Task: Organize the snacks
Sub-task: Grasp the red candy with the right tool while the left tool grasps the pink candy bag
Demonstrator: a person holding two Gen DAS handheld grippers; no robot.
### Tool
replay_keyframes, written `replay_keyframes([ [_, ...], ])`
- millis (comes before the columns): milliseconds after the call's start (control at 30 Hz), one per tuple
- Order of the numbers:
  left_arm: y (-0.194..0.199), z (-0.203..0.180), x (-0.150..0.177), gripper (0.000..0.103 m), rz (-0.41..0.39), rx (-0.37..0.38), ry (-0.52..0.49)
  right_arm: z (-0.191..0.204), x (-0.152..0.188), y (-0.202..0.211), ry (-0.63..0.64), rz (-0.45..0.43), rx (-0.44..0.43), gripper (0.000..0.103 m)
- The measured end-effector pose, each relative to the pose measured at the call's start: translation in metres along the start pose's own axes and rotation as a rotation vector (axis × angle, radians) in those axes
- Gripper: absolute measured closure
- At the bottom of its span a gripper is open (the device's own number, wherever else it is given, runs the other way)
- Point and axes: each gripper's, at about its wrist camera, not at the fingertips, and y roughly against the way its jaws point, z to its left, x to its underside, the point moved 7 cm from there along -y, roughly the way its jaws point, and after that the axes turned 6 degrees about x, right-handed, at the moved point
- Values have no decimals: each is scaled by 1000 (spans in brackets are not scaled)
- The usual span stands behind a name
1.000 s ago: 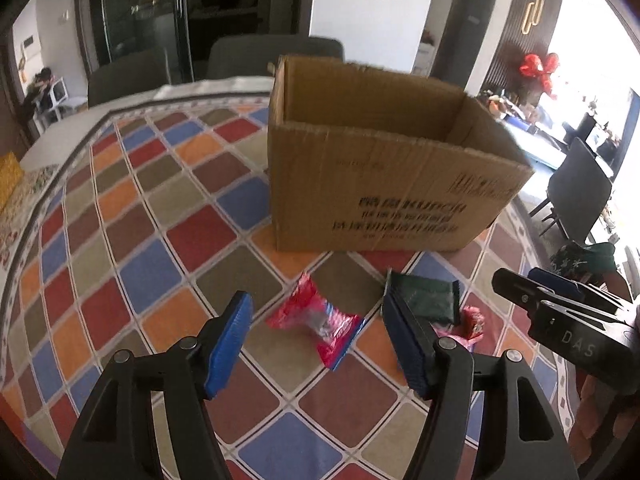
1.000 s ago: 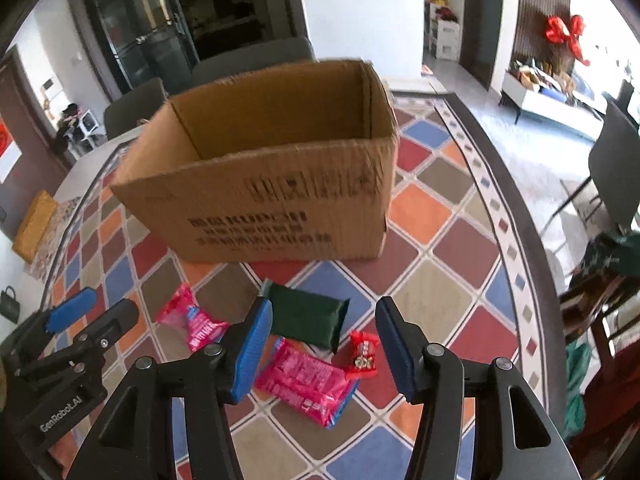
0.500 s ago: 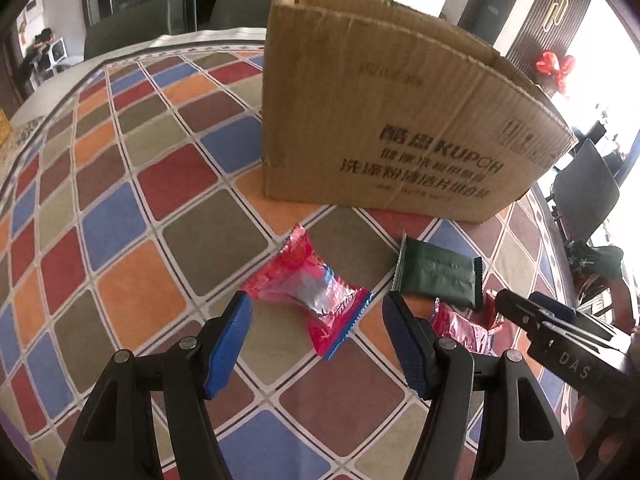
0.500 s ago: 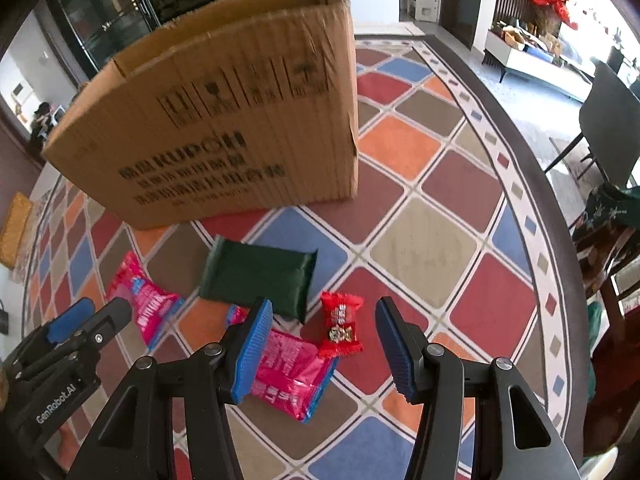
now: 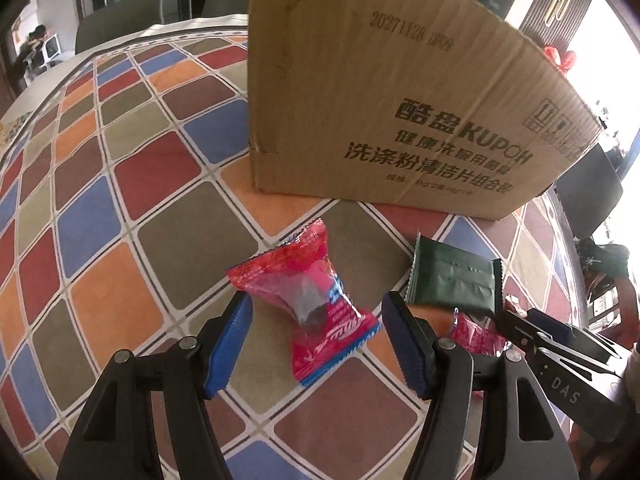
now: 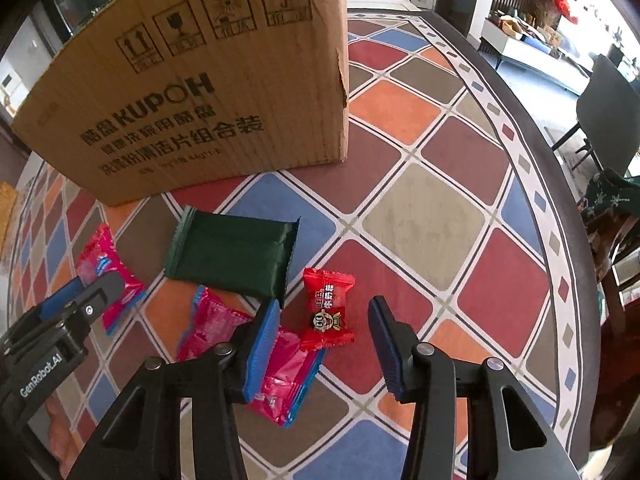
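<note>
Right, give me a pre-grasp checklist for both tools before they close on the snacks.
1. Left tool straddles the pink wrapped snack: ok, the packet lies between its open pads.
2. Right tool lined up on the small red candy: ok, the candy sits between its pads; the jaws have just been closing, not yet touching.
3. Right tool's left pad clear of other snacks: not ok, it overlaps the pink packet beside it.
4. Dark green packet out of both grips: ok.
5. Cardboard box upright behind the snacks: ok.
6. Box interior free: cannot tell, its top is out of view.
</note>
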Motion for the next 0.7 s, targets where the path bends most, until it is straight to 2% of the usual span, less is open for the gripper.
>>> replay_keyframes([
  [100,-4,1,-3,39,0,-9,-10,1,0,-4,3,6,2,61],
  [200,-6,2,-6,49,2,-9,-14,1,-1,-4,4,-1,1,67],
  [267,-8,2,-6,63,10,-2,-9,1,-2,-6,11,1,1,78],
  [300,-9,3,-5,68,16,3,-5,2,-1,-6,13,4,2,80],
  [400,-7,1,-4,72,15,13,-17,1,-1,-6,12,-4,6,82],
  [700,6,-9,0,73,-4,35,-57,-3,-2,4,1,-43,-6,83],
])
